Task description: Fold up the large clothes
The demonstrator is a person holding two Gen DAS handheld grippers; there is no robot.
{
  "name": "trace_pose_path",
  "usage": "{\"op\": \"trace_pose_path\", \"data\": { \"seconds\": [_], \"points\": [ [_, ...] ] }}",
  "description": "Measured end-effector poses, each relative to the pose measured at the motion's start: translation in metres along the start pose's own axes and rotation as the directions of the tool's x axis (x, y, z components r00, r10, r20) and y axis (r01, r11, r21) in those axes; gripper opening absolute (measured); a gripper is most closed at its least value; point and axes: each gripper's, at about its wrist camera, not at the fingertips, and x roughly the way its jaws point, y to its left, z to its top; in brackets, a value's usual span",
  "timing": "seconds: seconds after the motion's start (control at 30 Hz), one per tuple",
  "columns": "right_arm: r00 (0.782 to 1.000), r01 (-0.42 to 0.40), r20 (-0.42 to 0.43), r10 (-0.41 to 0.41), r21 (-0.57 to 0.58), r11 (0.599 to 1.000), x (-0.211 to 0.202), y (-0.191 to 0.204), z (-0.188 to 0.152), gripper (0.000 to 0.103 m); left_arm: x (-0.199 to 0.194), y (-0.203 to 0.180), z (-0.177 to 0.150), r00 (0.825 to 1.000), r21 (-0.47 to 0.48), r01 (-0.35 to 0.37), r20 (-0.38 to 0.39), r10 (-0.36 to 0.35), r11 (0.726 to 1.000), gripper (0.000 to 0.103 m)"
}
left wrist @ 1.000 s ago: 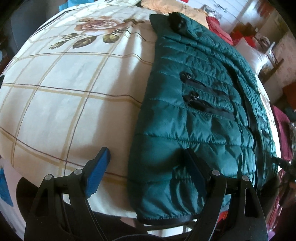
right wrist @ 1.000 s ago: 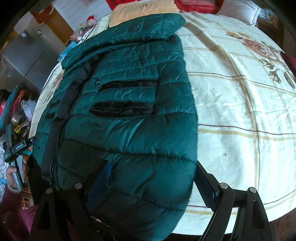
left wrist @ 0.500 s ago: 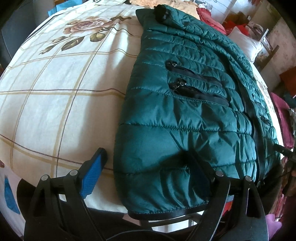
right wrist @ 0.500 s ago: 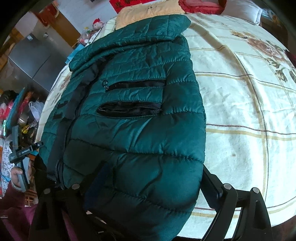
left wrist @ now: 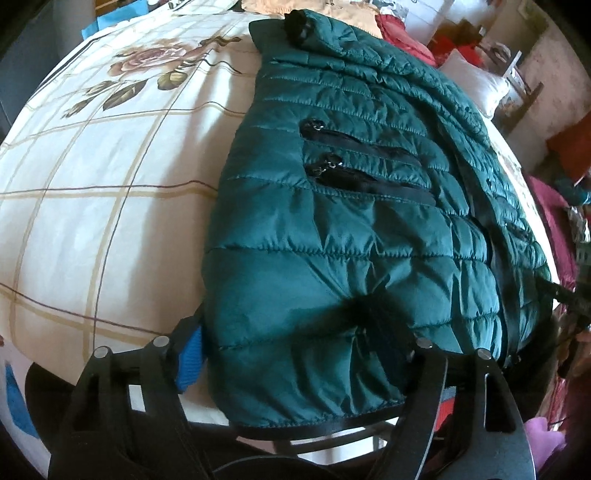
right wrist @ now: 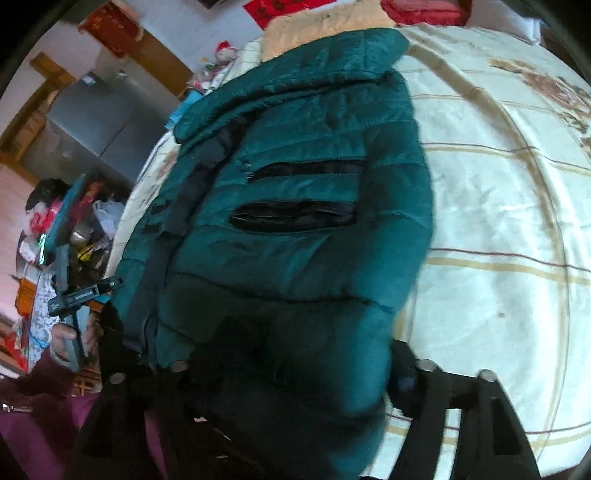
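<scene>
A green quilted jacket point(left wrist: 351, 229) is lying lengthwise on a bed covered by a cream checked sheet point(left wrist: 110, 192) printed with a rose point(left wrist: 147, 59), its collar at the far end and its black-bound hem hanging over the near edge. Two black zipped pockets point(left wrist: 365, 166) are showing on the upper panel. The left gripper point(left wrist: 291, 347) is closing on the jacket's near left corner: its blue-padded left finger point(left wrist: 190, 360) is pressing against the jacket's side edge, while the right finger is sinking into the puffed fabric, which is puckering around it. In the right wrist view, which is blurred, the right gripper point(right wrist: 295, 373) is straddling the jacket's point(right wrist: 303, 229) near right corner, with fabric bulging between and over its fingers; whether it is fully clenched cannot be told. A pillow point(left wrist: 476, 81) and red bedding point(right wrist: 421, 11) are lying at the far end of the bed.
</scene>
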Motion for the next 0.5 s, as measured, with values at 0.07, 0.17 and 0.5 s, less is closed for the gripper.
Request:
{"op": "trace_pose_path", "data": {
  "seconds": [0.07, 0.17, 0.5],
  "points": [
    [0.999, 0.034, -0.008, -0.034, -0.045, 0.998, 0.003, 0.008, 0.000, 0.057, 0.001, -0.004, -0.001, 1.000, 0.029, -0.017, 0.000, 0.017, 0.999, 0.077],
    [0.999, 0.034, -0.007, -0.034, -0.042, 0.999, 0.002, 0.010, 0.004, 0.029, -0.006, -0.004, 0.001, 1.000, 0.033, 0.001, 0.016, -0.002, 0.999, 0.043],
    [0.963, -0.110, 0.241, 0.121, -0.058, 0.992, -0.056, 0.024, 0.059, 0.021, -0.060, -0.009, 0.045, 0.977, 0.034, 0.069, 0.199, -0.075, 0.997, 0.017]
  ]
}}
